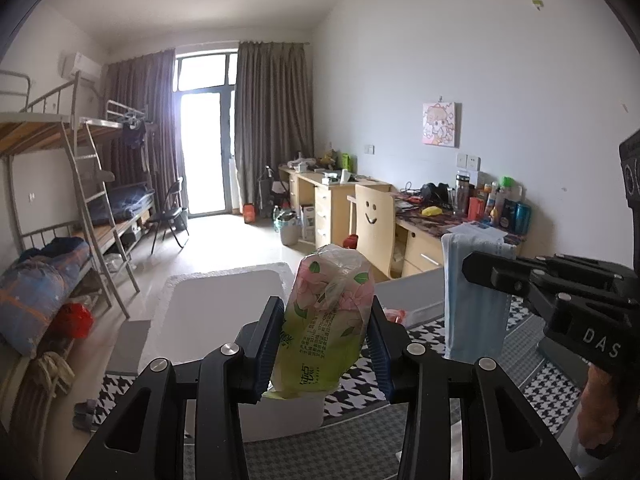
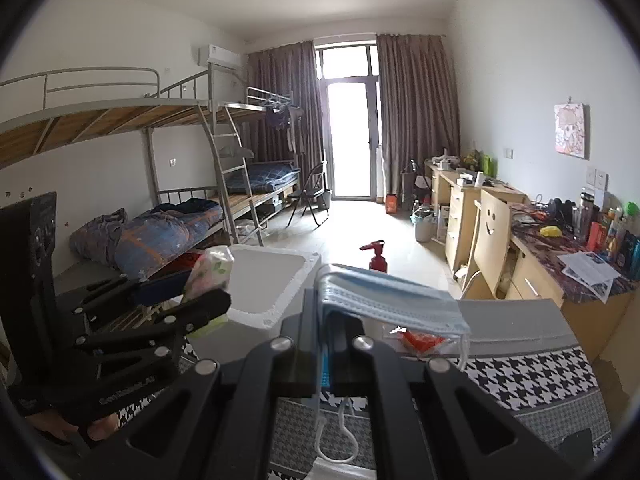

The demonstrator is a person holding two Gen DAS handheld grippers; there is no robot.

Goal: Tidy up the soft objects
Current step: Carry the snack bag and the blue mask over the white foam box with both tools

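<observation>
My left gripper (image 1: 326, 336) is shut on a soft tissue pack (image 1: 326, 316) with a green and pink flower print, held upright in the air above the table. The pack also shows in the right wrist view (image 2: 212, 272). My right gripper (image 2: 326, 332) is shut on a stack of light blue face masks (image 2: 384, 302), whose ear loops hang down. In the left wrist view the masks (image 1: 474, 300) hang from the right gripper's fingers (image 1: 488, 270). A white foam box (image 1: 224, 312) stands open just behind both grippers; it also shows in the right wrist view (image 2: 264, 280).
A black and white houndstooth cloth (image 2: 532, 384) covers the table. A clear bag with red contents (image 2: 420, 340) lies on it. A small white container (image 1: 280, 416) sits under the tissue pack. Bunk beds (image 2: 180, 200) stand left, desks (image 2: 560, 264) right.
</observation>
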